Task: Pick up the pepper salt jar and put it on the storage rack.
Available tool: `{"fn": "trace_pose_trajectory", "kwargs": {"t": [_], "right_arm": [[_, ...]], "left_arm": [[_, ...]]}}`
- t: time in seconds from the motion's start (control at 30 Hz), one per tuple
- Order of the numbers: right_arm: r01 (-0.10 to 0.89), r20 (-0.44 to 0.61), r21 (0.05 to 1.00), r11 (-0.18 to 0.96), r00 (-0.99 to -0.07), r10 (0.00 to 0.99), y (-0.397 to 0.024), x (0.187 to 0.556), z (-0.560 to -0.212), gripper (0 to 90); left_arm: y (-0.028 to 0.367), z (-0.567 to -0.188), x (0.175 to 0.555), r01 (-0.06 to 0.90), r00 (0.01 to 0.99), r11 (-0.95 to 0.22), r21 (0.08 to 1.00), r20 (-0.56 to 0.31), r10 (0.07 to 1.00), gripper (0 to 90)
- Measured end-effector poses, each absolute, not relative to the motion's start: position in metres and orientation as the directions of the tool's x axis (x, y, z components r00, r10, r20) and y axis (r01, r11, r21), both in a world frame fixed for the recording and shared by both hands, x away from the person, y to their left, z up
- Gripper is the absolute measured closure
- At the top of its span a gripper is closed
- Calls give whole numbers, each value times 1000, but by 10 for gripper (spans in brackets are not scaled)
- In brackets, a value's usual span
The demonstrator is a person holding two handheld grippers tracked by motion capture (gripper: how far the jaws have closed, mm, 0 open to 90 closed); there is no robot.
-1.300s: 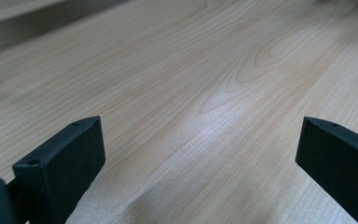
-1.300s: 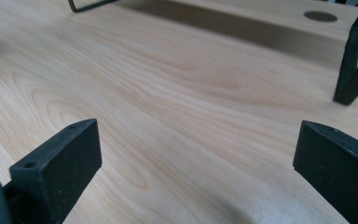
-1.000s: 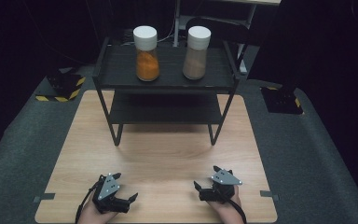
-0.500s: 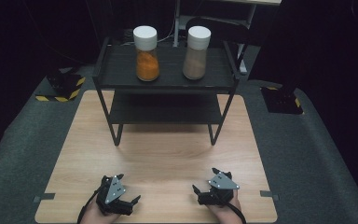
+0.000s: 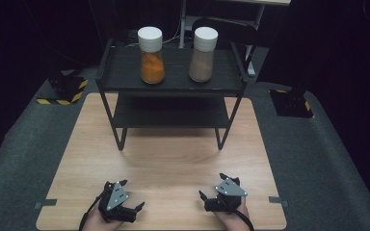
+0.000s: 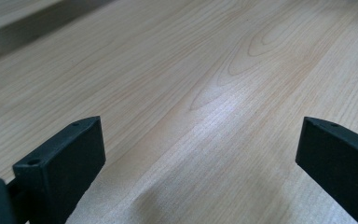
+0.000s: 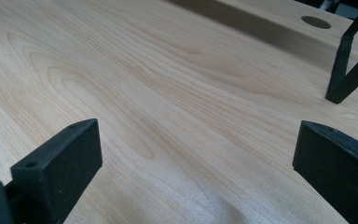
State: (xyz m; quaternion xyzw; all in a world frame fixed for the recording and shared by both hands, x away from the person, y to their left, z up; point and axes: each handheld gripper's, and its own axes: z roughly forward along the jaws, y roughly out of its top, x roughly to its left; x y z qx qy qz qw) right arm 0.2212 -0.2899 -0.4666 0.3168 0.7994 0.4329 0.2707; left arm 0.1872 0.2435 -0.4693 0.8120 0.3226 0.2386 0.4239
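Two white-lidded jars stand on the top tier of a black shelf (image 5: 125, 82): an orange powder jar (image 5: 151, 55) on the left and a brown powder jar (image 5: 204, 53) on the right. Far from them, my left gripper (image 5: 133, 194) rests low over the table's near edge at the left. In the left gripper view, my left gripper (image 6: 200, 149) is open with bare wood between its jaws. At the near right, my right gripper (image 5: 214, 186) is also open. In the right gripper view, my right gripper (image 7: 196, 149) holds nothing.
The wooden table (image 5: 173, 159) lies on grey carpet, with the shelf at its far half. A shelf leg (image 7: 347, 70) stands ahead to the right in the right gripper view. Black-and-yellow striped blocks (image 5: 65, 89) sit off the table's far corners.
Both grippers have slid slightly toward the table's near edge. Their jaws stay open and the jars have not moved.
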Motion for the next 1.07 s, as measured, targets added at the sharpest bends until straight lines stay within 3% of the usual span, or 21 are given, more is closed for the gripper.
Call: {"fn": "trace_pose_trajectory", "kwargs": {"t": [1.07], "right_arm": [[270,-162,861,430,-656,737,-294,217,-466,6]], "left_arm": [[244,-468,195,328,687,-437,837,106,719,16]]}}
